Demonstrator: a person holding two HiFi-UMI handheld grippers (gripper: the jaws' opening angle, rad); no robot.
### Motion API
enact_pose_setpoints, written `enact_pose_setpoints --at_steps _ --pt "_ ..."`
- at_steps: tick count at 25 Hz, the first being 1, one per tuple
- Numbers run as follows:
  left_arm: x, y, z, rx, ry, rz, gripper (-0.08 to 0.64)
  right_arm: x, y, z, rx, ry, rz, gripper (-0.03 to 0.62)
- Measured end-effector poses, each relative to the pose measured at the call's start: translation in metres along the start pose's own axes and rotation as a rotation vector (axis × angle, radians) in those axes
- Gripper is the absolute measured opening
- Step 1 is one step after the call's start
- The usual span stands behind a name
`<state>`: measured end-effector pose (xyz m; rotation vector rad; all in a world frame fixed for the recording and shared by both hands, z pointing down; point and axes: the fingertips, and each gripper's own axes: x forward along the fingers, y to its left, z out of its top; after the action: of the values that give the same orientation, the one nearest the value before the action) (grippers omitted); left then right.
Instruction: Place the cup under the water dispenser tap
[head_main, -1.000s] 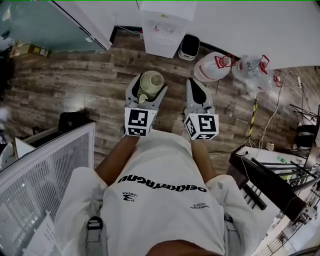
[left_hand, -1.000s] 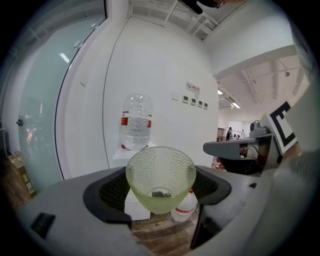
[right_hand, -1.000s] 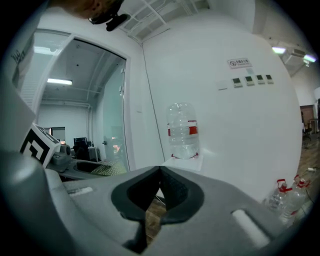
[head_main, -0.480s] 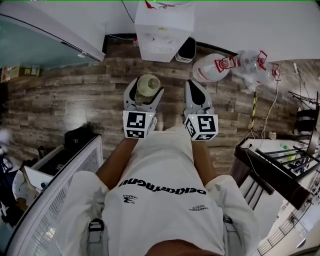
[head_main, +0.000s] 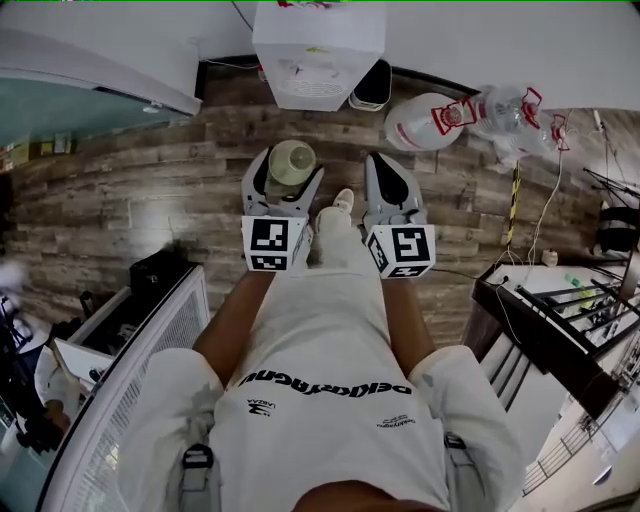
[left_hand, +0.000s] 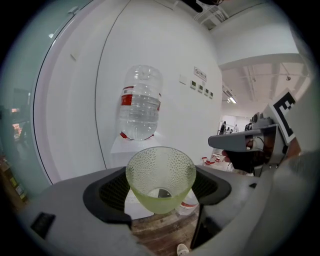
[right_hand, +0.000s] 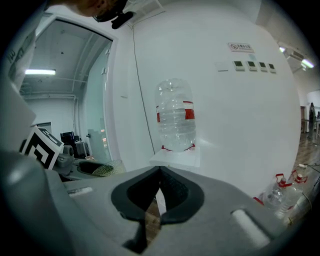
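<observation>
1. The cup is a pale green, translucent tumbler with a dimpled wall. It is wide at the mouth and narrows to a small base.
2. It sits upright between the jaws of the left gripper, mouth up and base down, so its long axis runs near vertical. In the left gripper view the rim seems tipped a little toward the camera, though the wide-angle lens makes that hard to judge.
3. The left jaws stand wide. Their dark pads press on opposite sides of the cup's wall and hold it in the air above the wooden floor.
4. In the head view the cup shows from above as a pale round mouth. It is out in front of the person's body and well short of the water dispenser.
5. The water dispenser is a white box against the white wall, straight ahead of the cup. A clear bottle with a red label stands upside down on top of it.
6. The right gripper has its jaws together, tips meeting, with nothing between them. It is beside the left gripper, apart from it, and points the same way.
7. Two spare water bottles lie on the floor to the right of the dispenser. A shoe shows between the two grippers.
</observation>
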<state>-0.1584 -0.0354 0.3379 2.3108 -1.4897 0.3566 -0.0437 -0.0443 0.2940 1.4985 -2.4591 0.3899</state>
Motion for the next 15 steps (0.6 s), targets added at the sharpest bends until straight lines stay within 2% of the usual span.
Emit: enact_pose_setpoints --at_steps 8,15 --pt "0.067 -0.004 -0.017 0.017 0.012 0.044 0.370 0.027 -0.048 -0.030 0.021 0.018 -0.013 -0.002" --pt "0.124 -0.013 -0.047 0.052 0.033 0.044 0.370 0.049 -0.082 -0.071 0.033 0.043 -0.024 -0.002"
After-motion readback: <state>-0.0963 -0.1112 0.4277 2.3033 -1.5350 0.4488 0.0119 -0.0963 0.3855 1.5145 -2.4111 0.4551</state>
